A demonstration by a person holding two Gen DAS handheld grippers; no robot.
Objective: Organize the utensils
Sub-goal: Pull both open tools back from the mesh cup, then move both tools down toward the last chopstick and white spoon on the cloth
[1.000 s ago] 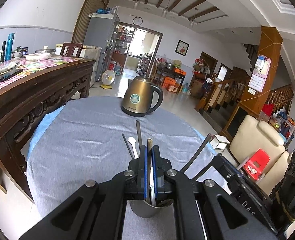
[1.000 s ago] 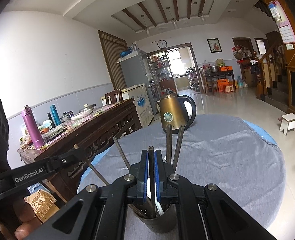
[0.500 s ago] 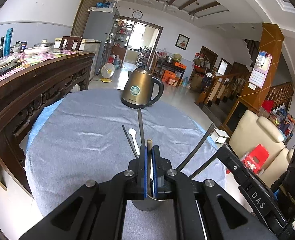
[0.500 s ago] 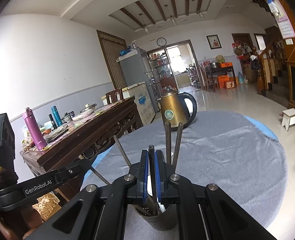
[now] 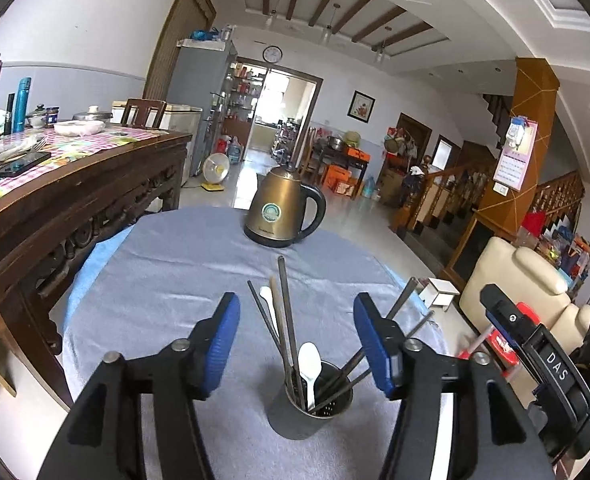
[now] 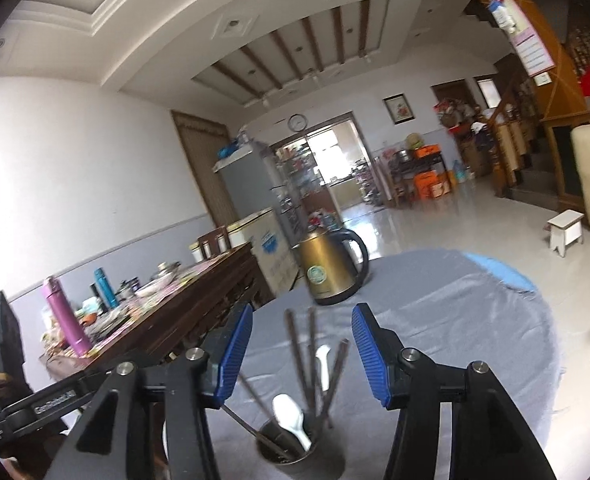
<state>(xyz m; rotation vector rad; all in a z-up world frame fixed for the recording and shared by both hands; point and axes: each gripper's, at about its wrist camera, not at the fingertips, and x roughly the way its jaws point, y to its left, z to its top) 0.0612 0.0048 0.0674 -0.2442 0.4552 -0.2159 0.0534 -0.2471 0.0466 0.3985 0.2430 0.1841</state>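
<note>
Both your claws stand apart now, and neither one presses on anything. The left gripper (image 5: 297, 344) has just been opening, with the sticks and spoons rising up through the gap between its blue pads (image 5: 223, 344) but touching neither. The right gripper (image 6: 301, 354) has just been opening too, and the same bundle shows between its fingers, loose and free.

The utensils sit where the task wants them: in the dark metal cup (image 5: 309, 404) on the grey tablecloth (image 5: 167, 280), just ahead of both claws. Dark chopsticks (image 5: 285, 304) lean up and away from you, a second pair (image 5: 399, 312) tilts off to the right, and a white spoon (image 5: 309, 360) stands bowl-up against the rim. Another white spoon (image 5: 267, 300) pokes up behind the sticks. They lean because the cup is wide and they rest on its rim; nothing else props them.

No utensil lies loose on the cloth in either view, so the sorting looks close to done. The gold kettle (image 5: 279, 212) stands well apart at the far side of the table and plays no part here.

As you back off, watch the right-leaning sticks: judging from the left view, they pass close by your right pad (image 5: 371, 348) and could be snagged.
</note>
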